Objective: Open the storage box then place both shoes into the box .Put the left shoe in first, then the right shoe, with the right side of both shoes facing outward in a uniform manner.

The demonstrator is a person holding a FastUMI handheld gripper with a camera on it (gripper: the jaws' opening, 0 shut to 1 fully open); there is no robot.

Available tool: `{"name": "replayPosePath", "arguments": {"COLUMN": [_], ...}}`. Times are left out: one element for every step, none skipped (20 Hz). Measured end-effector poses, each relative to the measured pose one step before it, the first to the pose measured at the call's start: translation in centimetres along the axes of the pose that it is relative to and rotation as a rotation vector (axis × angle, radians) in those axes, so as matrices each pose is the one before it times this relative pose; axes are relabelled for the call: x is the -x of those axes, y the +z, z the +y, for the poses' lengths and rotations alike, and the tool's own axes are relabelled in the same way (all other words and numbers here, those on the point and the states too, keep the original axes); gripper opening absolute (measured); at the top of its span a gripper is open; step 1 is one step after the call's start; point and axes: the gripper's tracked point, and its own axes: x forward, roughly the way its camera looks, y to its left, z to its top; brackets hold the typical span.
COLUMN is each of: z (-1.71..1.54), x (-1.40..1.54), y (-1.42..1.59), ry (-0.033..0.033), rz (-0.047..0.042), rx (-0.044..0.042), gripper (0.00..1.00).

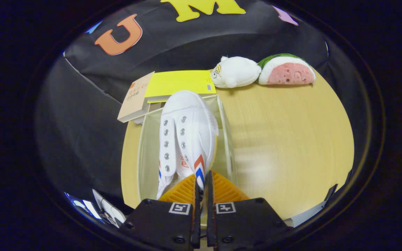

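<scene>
The hand-held gripper is nearly closed, with only a thin gap between its two fingers. In this gap sits the heel collar of a white shoe, so both fingers pinch the shoe's edge, just where the red and blue stripes are.

The shoe points away from the fingers, with its toe at the far end. It has two rows of metal eyelets and no laces are visible. It is inside a clear box, which is open at the top. The shoe lies along the right wall of the box and is tilted a little, so that its upper side faces up and to the left. The left half of the box, beside the shoe, has free room.

The box stands on a light wooden tabletop. Just beyond the box lie a yellow book and, to its left, a beige book, touching each other. Farther right, at the far edge of the tabletop, a white plush toy and a watermelon-slice plush lie side by side, touching.
</scene>
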Motion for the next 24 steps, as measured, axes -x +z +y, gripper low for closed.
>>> {"name": "replayPosePath", "arguments": {"z": [0.19, 0.018, 0.523, 0.313, 0.306, 0.325, 0.244, -0.103, -0.104, -0.159, -0.332, -0.317, -0.359, -0.616, -0.791, -0.934, -0.692, -0.688, -0.414, -0.655, -0.951, -0.563, -0.429, -0.46], "x": [0.461, 0.822, 1.208, 1.101, 1.079, 0.581, 0.149, 0.565, 0.299, 0.587, 0.688, 0.851, 0.758, 0.972, 0.995, 0.931, 0.975, 0.916, 0.967, 0.92, 0.804, 0.8, 0.747, 0.549], "y": [0.018, 0.202, 0.497, 0.852, 0.697, 0.56, 0.079, 0.165, -0.009, 0.146, 0.042, 0.332, 0.235, 0.207, 0.19, 0.388, 0.442, 0.556, 0.756, 0.648, 0.47, 0.375, 0.14, 0.372], "ry": [0.00457, -0.00314, 0.01707, 0.00551, 0.00708, 0.00662, -0.00131, -0.0161, -0.0146, -0.01498, -0.01855, -0.01718, -0.01932, -0.02815, -0.03107, -0.03418, -0.02955, -0.01888, -0.00945, -0.01168, -0.01116, -0.00071, 0.00554, 0.00878], "rz": [-0.00189, -0.0135, -0.03282, -0.04586, -0.05003, -0.03817, -0.028, -0.02285, -0.02278, -0.0241, -0.02882, -0.03737, -0.04266, -0.04459, -0.04594, -0.0527, -0.05871, -0.06423, -0.06191, -0.052, -0.04279, -0.03776, -0.03377, -0.02771], "rx": [-0.00072, -0.0056, -0.0052, 0.00032, 0.00727, 0.01733, 0.01926, 0.01984, 0.01663, 0.01552, 0.0162, 0.01788, 0.02554, 0.03606, 0.04666, 0.04224, 0.03172, 0.01907, 0.0049, -0.01055, -0.02786, -0.03018, -0.02522, -0.01078], "gripper": [0.17, 0.2, 0.32, 0.39, 0.58, 0.77, 0.97, 1.0, 1.0, 1.0, 1.0, 1.0, 1.0, 1.0, 1.0, 1.0, 1.0, 1.0, 1.0, 1.0, 1.0, 1.0, 1.0, 1.0]}}
